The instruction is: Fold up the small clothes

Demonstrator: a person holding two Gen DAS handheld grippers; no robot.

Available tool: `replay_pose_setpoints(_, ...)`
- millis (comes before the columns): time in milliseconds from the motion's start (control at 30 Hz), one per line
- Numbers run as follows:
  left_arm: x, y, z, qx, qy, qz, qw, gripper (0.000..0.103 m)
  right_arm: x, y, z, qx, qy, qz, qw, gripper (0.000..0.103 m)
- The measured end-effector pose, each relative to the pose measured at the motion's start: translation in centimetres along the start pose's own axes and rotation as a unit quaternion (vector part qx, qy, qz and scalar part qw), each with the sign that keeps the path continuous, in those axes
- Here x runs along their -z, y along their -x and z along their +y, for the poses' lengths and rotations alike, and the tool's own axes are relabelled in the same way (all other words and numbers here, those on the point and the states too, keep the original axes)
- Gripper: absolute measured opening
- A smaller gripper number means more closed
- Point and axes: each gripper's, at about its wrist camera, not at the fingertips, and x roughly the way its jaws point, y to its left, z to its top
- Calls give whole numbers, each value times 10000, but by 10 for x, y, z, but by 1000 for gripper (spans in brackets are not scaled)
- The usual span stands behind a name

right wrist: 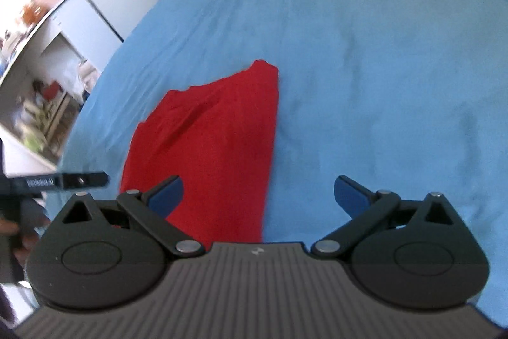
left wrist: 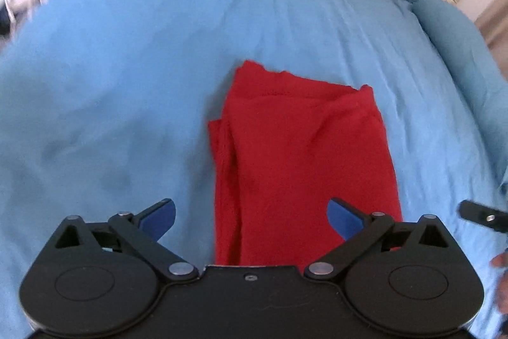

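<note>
here, the red garment [left wrist: 298, 161] is laid folded on the blue sheet [left wrist: 127, 84]; the left gripper [left wrist: 250, 216] and right gripper [right wrist: 257, 196] are held spread wide, nothing grasped.

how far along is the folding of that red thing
Done: the red garment lies folded into a narrow stack on the blue bedsheet. In hand: nothing; left gripper and right gripper are open above it. Possibly left: one more fold.

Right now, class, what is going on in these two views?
A person holds two grippers over a bed with a blue sheet. A red garment, already folded into a narrow stack, lies flat on it. The left gripper and right gripper are both open and grasp nothing.
</note>
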Motion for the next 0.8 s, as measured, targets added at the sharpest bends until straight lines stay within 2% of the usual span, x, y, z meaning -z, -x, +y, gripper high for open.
replay_pose_setpoints(67, -6, -18, 8, 67, 136, 153, 9998, 88, -10, -27, -6, -179, -315, 310, 9989, 103)
replay_pose_setpoints(167, -9, -40, 15, 220, 272, 422, 9985, 77, -9, -60, -11, -371, -540, 674, 9956, 103)
replay_pose_setpoints(267, -8, -50, 17, 272, 343, 414, 9982, 78, -4, -86, -9, -410, -522, 896, 9938, 103)
replay_pose_setpoints(333, -8, -50, 19, 323, 403, 345, 9981, 78, -4, -102, -9, -471, -566, 1059, 9916, 93)
replay_pose_setpoints(400, -8, -51, 20, 319, 405, 314, 9982, 73, -3, -111, -8, -509, -656, 1080, 9907, 90)
replay_pose_setpoints(433, -7, -50, 18, 342, 360, 303, 9983, 62, -3, -113, -6, -561, -703, 1030, 9906, 88)
replay_pose_setpoints(467, -9, -51, 17, 446, 368, 309, 9978, 44, -3, -115, -4, -619, -739, 1007, 9902, 78)
replay_pose_setpoints(533, -12, -51, 13, 524, 478, 336, 9969, 32, -4, -115, 1, -579, -693, 980, 9911, 65)
replay_pose_setpoints(567, -13, -51, 9, 482, 460, 319, 9973, 29, -4, -113, 4, -543, -596, 946, 9922, 54)
replay_pose_setpoints(600, -13, -50, 4, 415, 407, 282, 9979, 28, -5, -110, 6, -536, -540, 902, 9930, 47)
replay_pose_setpoints(700, -12, -39, -15, 224, 167, 131, 9995, 25, -8, -96, 16, -503, -398, 721, 9953, 42)
replay_pose_setpoints(800, -11, -20, -35, 187, -7, -13, 9998, 22, -13, -78, 27, -508, -278, 544, 9968, 41)
